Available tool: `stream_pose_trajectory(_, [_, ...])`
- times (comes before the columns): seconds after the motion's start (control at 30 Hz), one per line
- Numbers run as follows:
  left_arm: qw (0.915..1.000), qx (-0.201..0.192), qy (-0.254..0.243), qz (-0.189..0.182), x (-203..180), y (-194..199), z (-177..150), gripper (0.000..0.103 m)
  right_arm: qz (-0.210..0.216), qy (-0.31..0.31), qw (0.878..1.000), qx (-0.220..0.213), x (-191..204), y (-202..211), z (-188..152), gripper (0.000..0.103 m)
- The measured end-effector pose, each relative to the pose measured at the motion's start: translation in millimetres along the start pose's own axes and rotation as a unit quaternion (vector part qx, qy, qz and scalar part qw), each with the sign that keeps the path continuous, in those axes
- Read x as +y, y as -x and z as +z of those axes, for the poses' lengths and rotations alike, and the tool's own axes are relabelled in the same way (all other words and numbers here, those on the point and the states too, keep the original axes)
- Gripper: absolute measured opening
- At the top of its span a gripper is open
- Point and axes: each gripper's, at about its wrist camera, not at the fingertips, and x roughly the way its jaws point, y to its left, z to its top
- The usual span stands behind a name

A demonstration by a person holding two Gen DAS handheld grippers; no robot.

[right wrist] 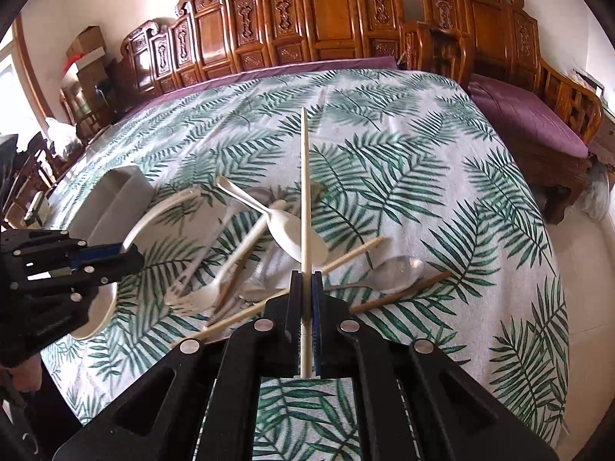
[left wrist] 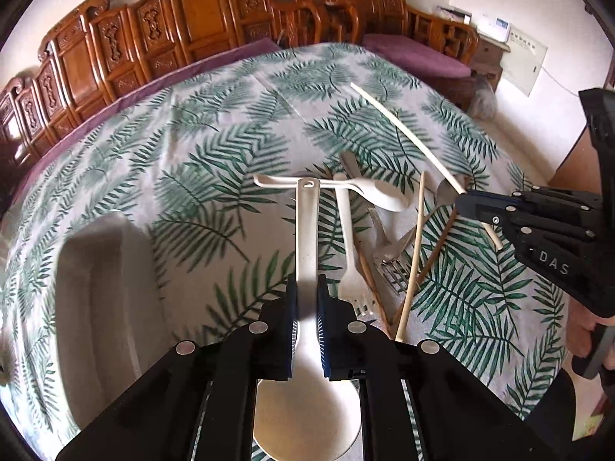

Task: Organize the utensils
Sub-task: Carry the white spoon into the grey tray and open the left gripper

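My left gripper [left wrist: 306, 292] is shut on a large white ladle [left wrist: 306, 230], handle pointing forward, bowl back under the fingers; it also shows in the right wrist view [right wrist: 153, 215]. My right gripper [right wrist: 306, 288] is shut on a pale chopstick [right wrist: 305, 192] held above the table, also seen in the left wrist view [left wrist: 407, 126]. Beneath lies a pile of utensils: a white spoon [right wrist: 296, 234], a white fork [left wrist: 348, 253], a metal spoon [right wrist: 396, 272], a metal fork [left wrist: 388, 253], a pale chopstick [left wrist: 413, 257] and a brown chopstick [right wrist: 403, 292].
A white rectangular tray [left wrist: 103, 307] lies at the left on the leaf-patterned tablecloth [right wrist: 423, 176]; it also shows in the right wrist view [right wrist: 115, 196]. Carved wooden benches [right wrist: 326, 11] with purple cushions line the far side and right of the table.
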Motion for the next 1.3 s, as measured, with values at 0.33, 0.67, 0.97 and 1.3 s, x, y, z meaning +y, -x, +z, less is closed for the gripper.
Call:
stream_pose_trajectory(0.33, [0.9988,-0.03,0.035,0.015,55.2,36.1,-3.4,0.008,0.007,0.03,1.0,-0.006,31.9,10.8,8.7,0.006])
stream_pose_trajectory(0.67, [0.9961,-0.038,0.066,0.046,119.8,55.9,-16.6,0.008,0.027,0.054,0.998,-0.014,82.0,18.7,19.0,0.006])
stream_pose_trajectory(0.97, [0.9921,-0.027,0.108,0.057,167.2,49.7,-31.5,0.008,0.066,0.079,0.995,-0.015,157.0,19.2,23.0,0.006])
stream_pose_trajectory(1.3, [0.9896,-0.048,0.122,0.059,190.6,66.2,-44.8,0.025,0.084,0.103,0.991,0.007,221.6,0.9,18.3,0.006])
